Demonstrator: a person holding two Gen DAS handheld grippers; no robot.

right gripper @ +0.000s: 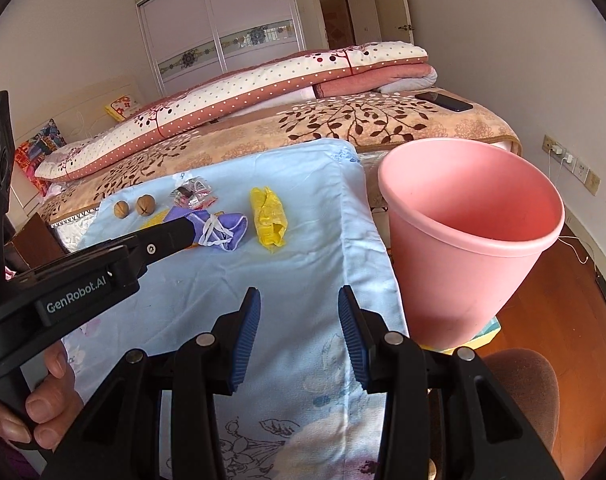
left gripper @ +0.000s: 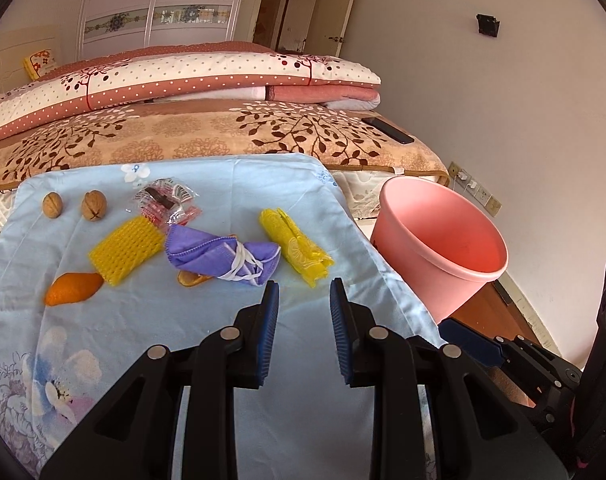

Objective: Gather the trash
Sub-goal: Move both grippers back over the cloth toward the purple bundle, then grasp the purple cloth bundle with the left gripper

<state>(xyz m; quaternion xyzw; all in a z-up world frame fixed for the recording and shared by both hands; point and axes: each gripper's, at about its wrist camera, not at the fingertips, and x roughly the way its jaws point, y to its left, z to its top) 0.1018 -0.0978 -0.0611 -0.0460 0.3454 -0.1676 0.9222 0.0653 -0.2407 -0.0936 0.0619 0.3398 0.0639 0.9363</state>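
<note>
Trash lies on a light blue floral cloth (left gripper: pixel 295 360): two walnuts (left gripper: pixel 93 205), a clear wrapper (left gripper: pixel 165 200), a yellow foam net (left gripper: pixel 127 249), orange peel (left gripper: pixel 73 288), a purple cloth tied with white string (left gripper: pixel 223 254) and a crumpled yellow bag (left gripper: pixel 295 246). My left gripper (left gripper: pixel 305 292) hovers open just short of the purple cloth and the yellow bag, holding nothing. My right gripper (right gripper: pixel 299 298) is open and empty over the cloth's right part, left of the pink bin (right gripper: pixel 471 232). The yellow bag (right gripper: pixel 269 216) lies beyond it.
The bin (left gripper: pixel 439 240) stands off the cloth's right edge, on something above a brown stool (right gripper: pixel 523 380). Behind is a bed with folded quilts (left gripper: pixel 183 76) and a black phone (left gripper: pixel 387 130). A person's hand (right gripper: pixel 51 400) holds the left gripper's handle.
</note>
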